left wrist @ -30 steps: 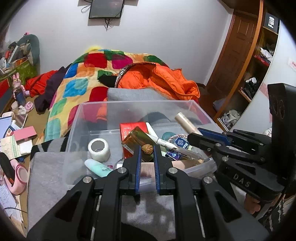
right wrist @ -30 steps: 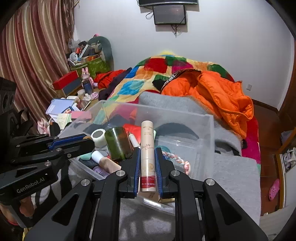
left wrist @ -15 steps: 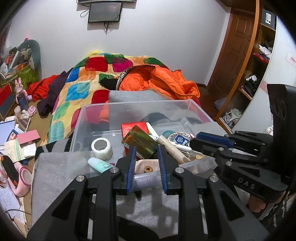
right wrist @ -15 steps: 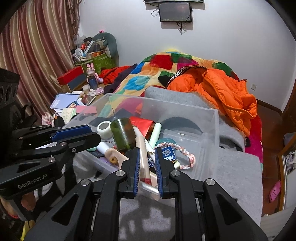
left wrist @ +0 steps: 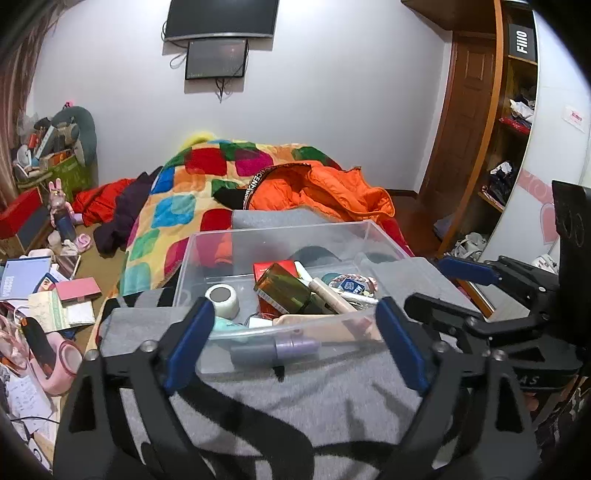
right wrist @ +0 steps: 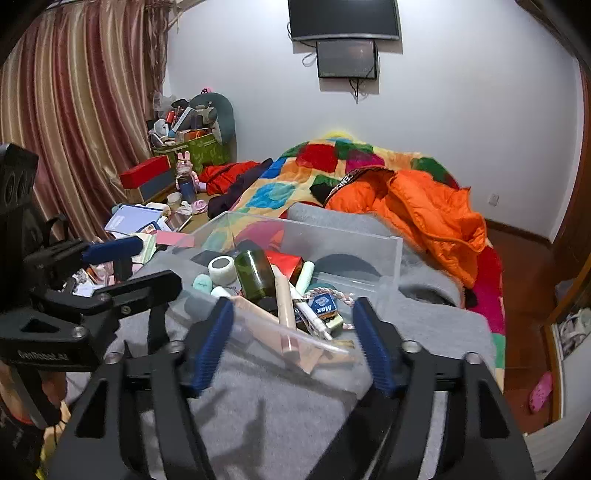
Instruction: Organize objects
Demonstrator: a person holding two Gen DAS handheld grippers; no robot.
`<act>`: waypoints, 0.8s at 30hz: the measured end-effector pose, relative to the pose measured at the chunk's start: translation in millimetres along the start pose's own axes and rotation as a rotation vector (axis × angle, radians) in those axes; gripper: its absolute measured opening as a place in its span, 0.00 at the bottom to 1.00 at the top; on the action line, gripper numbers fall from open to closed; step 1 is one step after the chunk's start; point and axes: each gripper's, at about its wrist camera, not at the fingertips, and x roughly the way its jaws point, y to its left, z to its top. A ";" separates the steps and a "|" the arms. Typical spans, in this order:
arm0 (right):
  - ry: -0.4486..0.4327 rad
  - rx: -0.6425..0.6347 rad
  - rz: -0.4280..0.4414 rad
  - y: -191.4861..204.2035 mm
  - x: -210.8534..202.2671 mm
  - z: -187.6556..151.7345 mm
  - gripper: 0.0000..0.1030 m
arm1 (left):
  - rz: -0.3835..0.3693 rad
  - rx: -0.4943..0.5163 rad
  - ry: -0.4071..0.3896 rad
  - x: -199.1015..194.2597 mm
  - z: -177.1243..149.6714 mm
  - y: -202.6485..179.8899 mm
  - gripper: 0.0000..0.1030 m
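Bin (left wrist: 207,258): clear glossy plastic. Blanket (left wrist: 332,391) beneath: grey matt fuzzy cloth. Bottle (right wrist: 255,273): shiny green glass. Jacket (right wrist: 424,218): orange slick puffy fabric.

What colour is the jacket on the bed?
Bright orange; the jacket shows best in the right wrist view.

This is a bedroom in a home, lived-in and untidy. A bed takes up the middle, covered by a patchwork quilt (left wrist: 207,192) with an orange jacket (right wrist: 424,206) thrown over it and a grey blanket (left wrist: 295,398) at the near end. A TV (right wrist: 343,18) hangs on the white wall above. Striped curtains (right wrist: 74,110) close off one side; on the other stand a wooden door (left wrist: 461,129) and open shelves (left wrist: 513,122) holding clothes and shoes. Books, papers (left wrist: 26,280) and a pink bunny toy (right wrist: 184,166) lie scattered on the floor beside the bed, next to a full green box (right wrist: 195,151).
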 end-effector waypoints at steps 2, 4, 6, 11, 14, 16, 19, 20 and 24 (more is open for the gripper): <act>-0.014 -0.008 -0.021 3.2 -6.5 -4.8 0.74 | 0.001 0.008 -0.007 -5.4 -5.6 -1.9 0.91; -0.021 -0.008 -0.030 5.2 -12.0 -9.4 0.77 | 0.005 0.004 -0.012 -9.4 -12.0 -2.4 0.92; -0.027 -0.001 -0.030 7.4 -17.0 -13.5 0.79 | -0.001 -0.005 -0.008 -10.9 -17.3 -2.1 0.93; -0.035 0.007 -0.035 11.9 -25.1 -24.3 0.79 | -0.004 -0.018 -0.002 -14.9 -30.3 0.0 0.93; -0.039 0.011 -0.040 12.9 -27.4 -27.6 0.79 | 0.001 -0.018 -0.003 -17.5 -35.7 0.0 0.93; -0.038 0.017 -0.042 13.7 -28.7 -29.7 0.79 | -0.001 -0.025 -0.001 -19.0 -37.8 1.4 0.93; -0.037 0.025 -0.042 13.5 -29.2 -32.3 0.79 | 0.001 -0.029 -0.001 -20.6 -40.2 2.3 0.93; -0.036 0.027 -0.044 13.3 -29.2 -33.1 0.79 | 0.004 -0.028 -0.001 -20.8 -40.8 2.5 0.93; -0.034 0.033 -0.044 12.3 -29.4 -34.5 0.79 | 0.011 -0.030 0.001 -20.8 -42.4 3.7 0.93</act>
